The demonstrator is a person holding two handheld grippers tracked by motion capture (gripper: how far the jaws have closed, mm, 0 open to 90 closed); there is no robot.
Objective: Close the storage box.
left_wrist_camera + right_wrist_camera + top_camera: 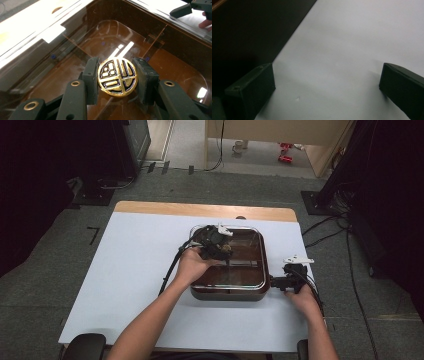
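In the high view, the white table top (125, 270) spans the middle of the frame, with a strip of bare wood along its far edge. The person's left forearm enters from the bottom centre-left and rises toward the frame centre. The left gripper (220, 251) sits just left of centre, positioned over the square dark-brown pan with a clear glass lid (250, 287), which occupies the centre of the table.

In the left gripper view, the left gripper (117, 76) has its two black jaws closed on a round gold-and-black knob (117, 76) at the lower centre of the frame. One pad presses on each side of the knob. The knob stands at the middle of the glass lid, and the brown interior of the pan shows through the glass around it.

At the right of the high view, the right gripper (286, 281) rests on the table just beside the pan's right edge, held by the person's right hand (306, 296).

In the right gripper view, the right gripper (327, 85) has its jaws spread wide, one at the lower left and one at the lower right, with nothing but white table surface between them. The pan's dark side wall fills the upper left.
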